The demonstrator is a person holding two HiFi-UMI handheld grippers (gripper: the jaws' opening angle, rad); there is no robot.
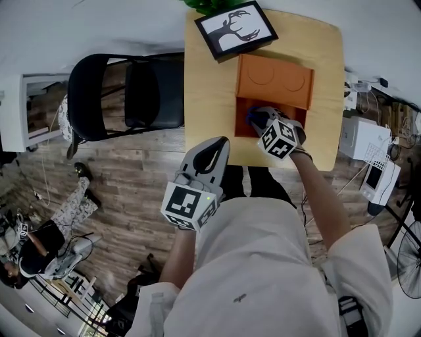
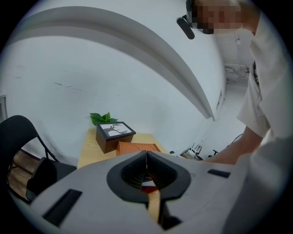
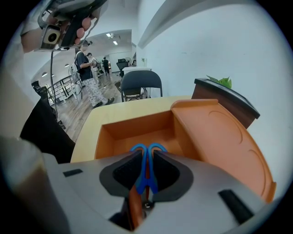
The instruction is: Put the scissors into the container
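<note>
Closest to the head camera was the person's white shirt (image 1: 263, 263), with both forearms reaching out from it. On the left, the left gripper (image 1: 221, 142) hung off the near edge of the wooden table (image 1: 210, 99), above the plank floor (image 1: 131, 178), its marker cube (image 1: 189, 204) facing up. From the left gripper view its jaws were pressed together with nothing between them.

Further forward, the right gripper (image 1: 254, 120) reached over the orange container (image 1: 241, 125), which sat near the middle of the table with its lid (image 1: 275, 80) swung back on the far side. The right gripper view looked straight down its jaws, which were pinched on the blue-handled scissors (image 3: 138, 147). The two handle loops poked out past the fingertips and pointed into the container's open compartment (image 3: 132, 128), with the lid (image 3: 219, 137) lying flat to the right. From the head view a bit of blue (image 1: 250, 119) showed just inside the compartment's left part. Whether the scissors touched the bottom, I couldn't tell.

Behind the container stood a black picture frame (image 1: 235, 27) with a deer silhouette, and some green leaves (image 1: 207, 5) behind that. Left of the table was a black folding chair (image 1: 125, 95).
</note>
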